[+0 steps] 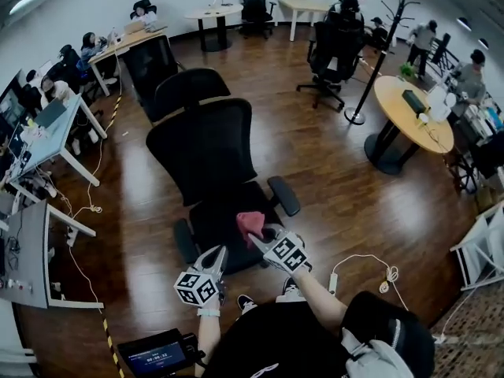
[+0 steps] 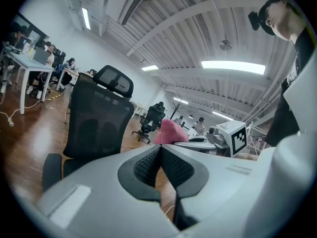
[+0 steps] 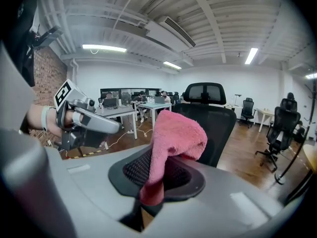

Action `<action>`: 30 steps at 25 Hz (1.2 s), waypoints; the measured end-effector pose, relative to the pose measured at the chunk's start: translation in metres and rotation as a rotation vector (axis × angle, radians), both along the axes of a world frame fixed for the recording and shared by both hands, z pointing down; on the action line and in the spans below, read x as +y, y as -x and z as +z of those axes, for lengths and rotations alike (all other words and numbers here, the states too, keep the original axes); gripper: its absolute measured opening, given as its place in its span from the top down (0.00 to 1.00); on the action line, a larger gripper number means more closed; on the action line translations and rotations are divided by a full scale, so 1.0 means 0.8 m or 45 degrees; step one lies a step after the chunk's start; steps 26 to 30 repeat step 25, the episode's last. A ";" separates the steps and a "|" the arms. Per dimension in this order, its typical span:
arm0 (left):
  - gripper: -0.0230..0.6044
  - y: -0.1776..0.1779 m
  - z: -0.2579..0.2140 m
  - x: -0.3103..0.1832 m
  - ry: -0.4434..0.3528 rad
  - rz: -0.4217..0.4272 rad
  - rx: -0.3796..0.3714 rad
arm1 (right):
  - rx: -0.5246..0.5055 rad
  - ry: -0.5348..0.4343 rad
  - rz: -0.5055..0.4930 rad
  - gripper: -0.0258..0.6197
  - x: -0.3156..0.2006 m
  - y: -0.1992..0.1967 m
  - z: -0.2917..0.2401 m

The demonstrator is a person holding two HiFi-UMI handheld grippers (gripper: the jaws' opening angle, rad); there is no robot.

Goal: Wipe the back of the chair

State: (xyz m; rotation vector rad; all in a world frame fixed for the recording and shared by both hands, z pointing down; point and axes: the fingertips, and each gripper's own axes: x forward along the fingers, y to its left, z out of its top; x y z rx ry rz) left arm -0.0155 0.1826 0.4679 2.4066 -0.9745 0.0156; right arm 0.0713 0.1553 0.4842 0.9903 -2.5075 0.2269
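A black mesh office chair point(image 1: 211, 164) with a headrest point(image 1: 189, 89) stands in front of me, its seat toward me. Its backrest point(image 2: 96, 120) fills the left gripper view's left half and rises behind the cloth as the backrest point(image 3: 213, 123) in the right gripper view. My right gripper point(image 1: 258, 239) is shut on a pink cloth point(image 1: 250, 224) over the seat's front; the cloth point(image 3: 171, 143) bunches up above the jaws. My left gripper point(image 1: 217, 257) hangs at the seat's front left edge, jaws closed together with nothing between them. The cloth point(image 2: 172, 132) shows beyond it.
A second black chair point(image 1: 150, 61) stands behind the first. Desks point(image 1: 55, 132) with seated people line the left wall. A round wooden table point(image 1: 409, 113) and a coat stand point(image 1: 376, 53) are at right. A power strip with white cable point(image 1: 370, 272) lies on the wood floor.
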 end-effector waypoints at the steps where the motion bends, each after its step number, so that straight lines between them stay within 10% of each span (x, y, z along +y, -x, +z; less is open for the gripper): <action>1: 0.98 -0.004 0.001 0.001 0.003 -0.003 -0.003 | 0.008 0.009 0.003 0.89 0.005 -0.007 0.001; 30: 0.98 -0.095 -0.013 -0.001 -0.001 0.040 -0.088 | -0.059 0.005 0.067 0.89 0.010 -0.105 -0.025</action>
